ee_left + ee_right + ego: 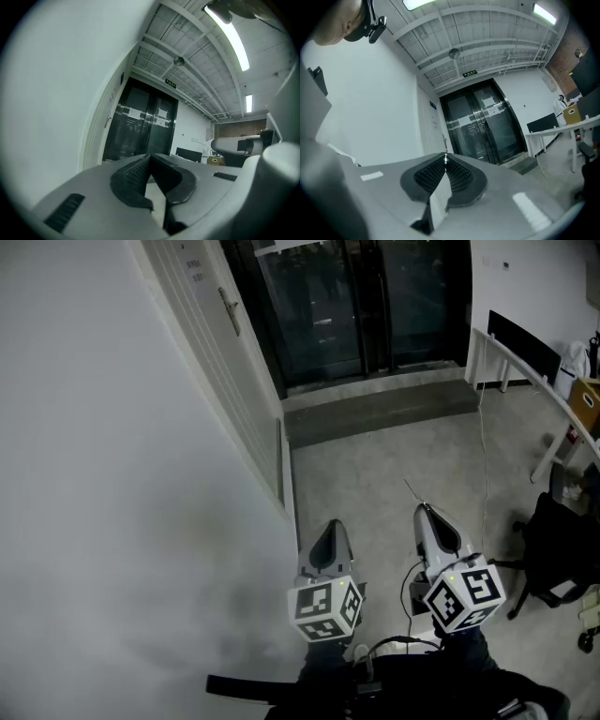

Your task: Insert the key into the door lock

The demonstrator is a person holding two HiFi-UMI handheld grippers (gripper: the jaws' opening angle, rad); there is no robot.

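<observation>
Grey grippers: we count two, the left gripper (330, 532) (149, 161) and the right gripper (428, 517) (446, 165), each with one marker cube (326, 607) at its rear (the right one's cube (464, 594) sits a little higher in the head view).
Key: one, thin and metallic (414, 493) (446, 159), pinched at the very tips of the right gripper's jaws and poking out ahead of them.
Left gripper's jaws: pressed together at the tips, with nothing between them.
Door: one, white and panelled (225, 362), set in the left wall (112, 474), with one handle (230, 311) (444, 139); it stands well ahead of the key, well apart from it.
Pose: we see both grippers held side by side, low and close to the body, pointing forward along the wall; the left one is nearer the wall.
Beyond: dark glass doors (356, 306), one white desk (520, 362), one black chair (558, 540).
</observation>
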